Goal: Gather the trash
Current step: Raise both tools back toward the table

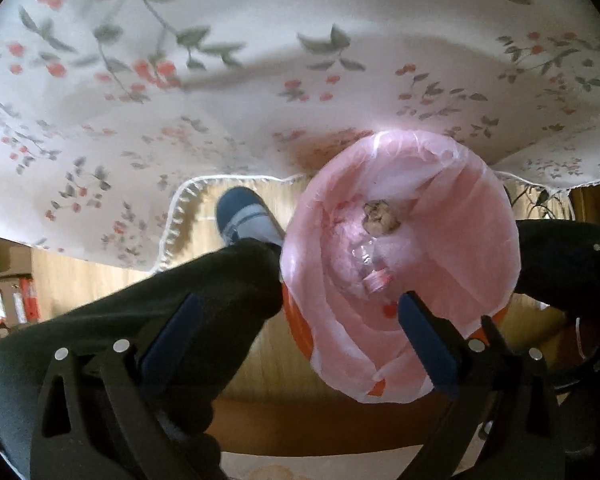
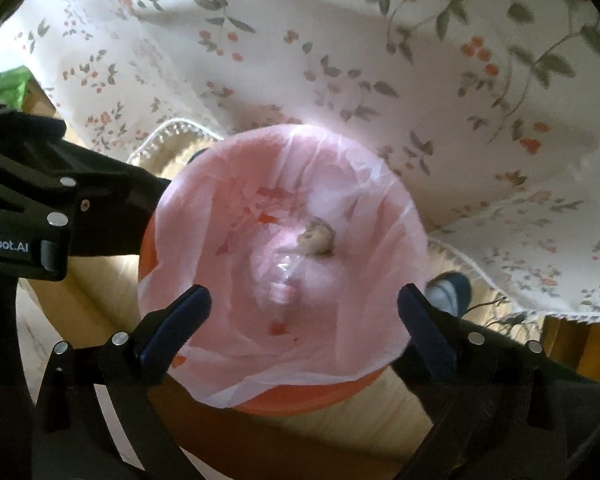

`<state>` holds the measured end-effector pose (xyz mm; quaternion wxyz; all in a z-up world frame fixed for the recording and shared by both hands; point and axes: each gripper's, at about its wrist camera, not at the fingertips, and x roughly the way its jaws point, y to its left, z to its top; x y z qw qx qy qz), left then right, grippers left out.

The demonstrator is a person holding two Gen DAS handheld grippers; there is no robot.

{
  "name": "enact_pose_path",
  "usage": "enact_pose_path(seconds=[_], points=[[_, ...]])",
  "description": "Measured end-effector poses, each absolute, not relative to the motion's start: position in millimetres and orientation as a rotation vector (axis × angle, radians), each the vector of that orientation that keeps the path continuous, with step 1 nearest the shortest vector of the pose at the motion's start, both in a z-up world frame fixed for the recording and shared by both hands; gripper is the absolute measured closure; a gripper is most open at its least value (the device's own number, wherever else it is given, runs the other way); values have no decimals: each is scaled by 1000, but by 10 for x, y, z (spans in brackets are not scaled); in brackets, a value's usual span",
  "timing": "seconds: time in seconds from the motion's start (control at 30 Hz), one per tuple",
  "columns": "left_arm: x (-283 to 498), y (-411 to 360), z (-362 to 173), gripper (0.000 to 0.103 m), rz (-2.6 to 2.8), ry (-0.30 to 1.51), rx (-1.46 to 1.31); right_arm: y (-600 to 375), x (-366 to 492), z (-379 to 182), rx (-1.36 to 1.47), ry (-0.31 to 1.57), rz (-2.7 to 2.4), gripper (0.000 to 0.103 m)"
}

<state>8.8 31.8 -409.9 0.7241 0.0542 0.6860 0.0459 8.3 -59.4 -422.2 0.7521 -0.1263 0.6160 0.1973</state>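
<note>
Pink-lined bin (image 2: 284, 248) fills the right view; only the left shows a shoe's (image 1: 244, 216) whole toe.

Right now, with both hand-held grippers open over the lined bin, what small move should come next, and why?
Probably lift the right hand-held gripper away toward the floral tablecloth. Its jaws are open and empty above the orange bin with the pink plastic liner, and a crumpled brown wad and clear plastic bottle already lie inside.
</note>
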Motion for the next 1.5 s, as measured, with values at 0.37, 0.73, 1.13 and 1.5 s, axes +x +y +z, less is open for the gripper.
enact_pose_path(seconds=[0.37, 0.73, 1.13, 1.5], points=[[-20, 105, -3382, 5, 76, 1368, 116, -806, -110, -3586, -208, 1221, 392, 6], [-138, -14, -2598, 5, 37, 1229, 105, -1017, -214, -2704, -198, 1100, 351, 6], [-282, -82, -1646, 5, 18, 1053, 121, -1164, -316, -1835, -176, 947, 320, 6], [-61, -141, -614, 5, -37, 821, 102, -1442, -146, -908, -144, 743, 283, 6]])
